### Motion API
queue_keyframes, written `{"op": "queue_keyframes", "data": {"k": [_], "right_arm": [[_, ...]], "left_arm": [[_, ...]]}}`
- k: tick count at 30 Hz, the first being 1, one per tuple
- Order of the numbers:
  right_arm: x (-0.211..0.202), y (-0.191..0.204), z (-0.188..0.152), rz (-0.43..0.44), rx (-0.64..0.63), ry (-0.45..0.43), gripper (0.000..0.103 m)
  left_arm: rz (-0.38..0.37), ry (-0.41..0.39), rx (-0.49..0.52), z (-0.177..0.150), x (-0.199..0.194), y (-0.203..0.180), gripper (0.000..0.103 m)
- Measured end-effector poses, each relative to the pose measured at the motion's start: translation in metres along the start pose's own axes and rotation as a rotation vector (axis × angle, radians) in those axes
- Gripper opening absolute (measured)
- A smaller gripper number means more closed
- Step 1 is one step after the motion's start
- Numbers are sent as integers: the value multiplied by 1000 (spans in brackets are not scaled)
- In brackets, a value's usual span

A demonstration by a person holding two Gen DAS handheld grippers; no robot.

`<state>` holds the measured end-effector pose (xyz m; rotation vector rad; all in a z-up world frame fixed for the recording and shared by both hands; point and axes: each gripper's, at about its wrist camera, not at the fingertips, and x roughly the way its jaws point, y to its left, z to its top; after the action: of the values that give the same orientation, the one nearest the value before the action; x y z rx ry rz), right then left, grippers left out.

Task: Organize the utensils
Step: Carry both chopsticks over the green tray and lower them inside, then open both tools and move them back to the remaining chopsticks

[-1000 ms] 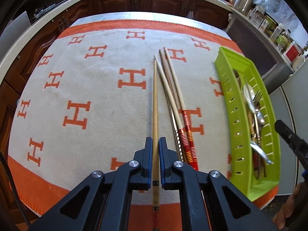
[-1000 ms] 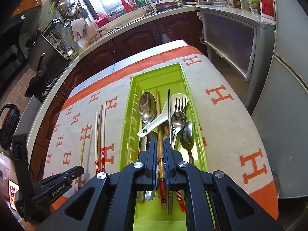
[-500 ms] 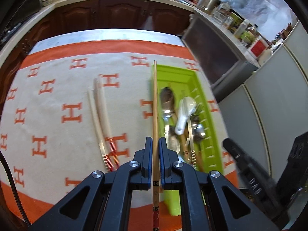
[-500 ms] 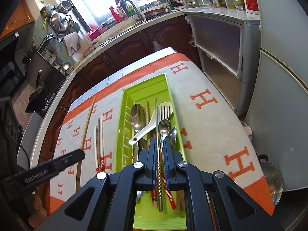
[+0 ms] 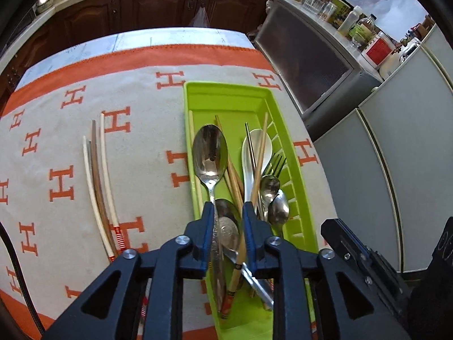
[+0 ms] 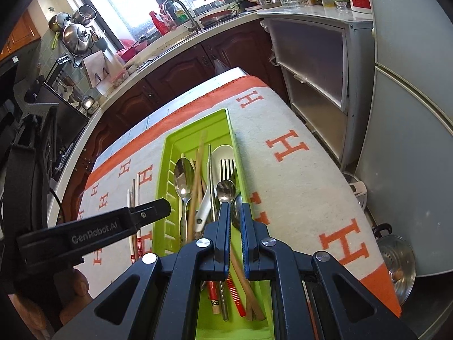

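Observation:
A lime-green utensil tray (image 5: pixel 235 97) (image 6: pixel 198 133) lies on the orange-and-white cloth, holding spoons, a fork, a white ladle spoon and several chopsticks. My left gripper (image 5: pixel 228 209) hovers over the tray's near half, open; a wooden chopstick (image 5: pixel 259 164) lies slanted across the ladle spoon (image 5: pixel 256 144) and runs between the jaws, loose. Several chopsticks (image 5: pixel 97 175) (image 6: pixel 135 195) lie on the cloth left of the tray. My right gripper (image 6: pixel 234 208) is slightly open and empty above the tray's near end. The left gripper shows at left in the right wrist view (image 6: pixel 153 209).
The cloth-covered table (image 6: pixel 297 175) ends close to grey cabinets (image 5: pixel 382 153) on the right. A pot with a lid (image 6: pixel 396 257) sits on the floor at right. Dark kitchen cabinets (image 5: pixel 147 8) and a counter with bottles run along the back.
My left gripper carried the wooden chopstick right from the cloth to over the tray and opened; the chopstick now rests in the tray. My right gripper rose back and opened a little.

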<state>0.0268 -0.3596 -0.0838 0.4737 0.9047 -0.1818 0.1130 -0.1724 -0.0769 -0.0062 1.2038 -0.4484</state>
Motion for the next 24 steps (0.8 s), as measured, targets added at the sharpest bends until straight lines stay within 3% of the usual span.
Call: {"op": "queue_keyframes", "data": {"k": [10,13,18,24], "right_arm": [[-1,38,-11,49,-88,23,7],[-2,57,-16,81,-134,36,7],[5,95,-26,141,-205,81,7],[26,137,-42,186,-280,152,7]], "left_arm": [[98,-195,-30,-21,-65,53,55],[110,-210,-53,-25,-83,79,56],[197,-250,-87,-36,-107,116,56],[265,-253,-108,-54,-104,145,58]]}}
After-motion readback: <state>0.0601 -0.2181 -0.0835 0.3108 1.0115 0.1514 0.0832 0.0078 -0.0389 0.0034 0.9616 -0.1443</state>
